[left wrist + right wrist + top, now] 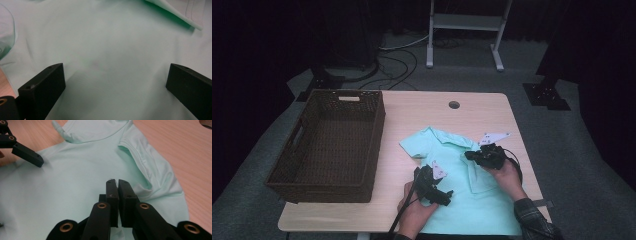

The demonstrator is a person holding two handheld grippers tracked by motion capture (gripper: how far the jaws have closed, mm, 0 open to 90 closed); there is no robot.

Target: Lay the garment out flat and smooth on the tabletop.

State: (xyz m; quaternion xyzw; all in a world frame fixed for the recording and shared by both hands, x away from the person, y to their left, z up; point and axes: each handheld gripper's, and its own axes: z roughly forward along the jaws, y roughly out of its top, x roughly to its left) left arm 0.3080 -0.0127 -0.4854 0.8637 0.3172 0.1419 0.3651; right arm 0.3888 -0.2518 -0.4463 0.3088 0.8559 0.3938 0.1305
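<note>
A mint-green shirt (482, 200) lies spread on the right half of the wooden table (422, 107), collar towards the far side. My left gripper (443, 196) rests low over the shirt's left part. In the left gripper view it is open (115, 68), jaws wide apart, with bare cloth (112, 37) between them. My right gripper (469, 155) sits at the shirt's upper middle. In the right gripper view it (117, 181) is shut, a sliver of pale cloth at its tips, and a raised fold of the shirt (147, 180) runs up to them. One left fingertip (27, 155) shows at upper left.
A dark woven basket (377, 125) with nothing in it stands on the table's left half. A round cable hole (454, 105) is at the table's far edge. Bare wood (175, 145) lies beyond the shirt. A white frame stands on the floor behind.
</note>
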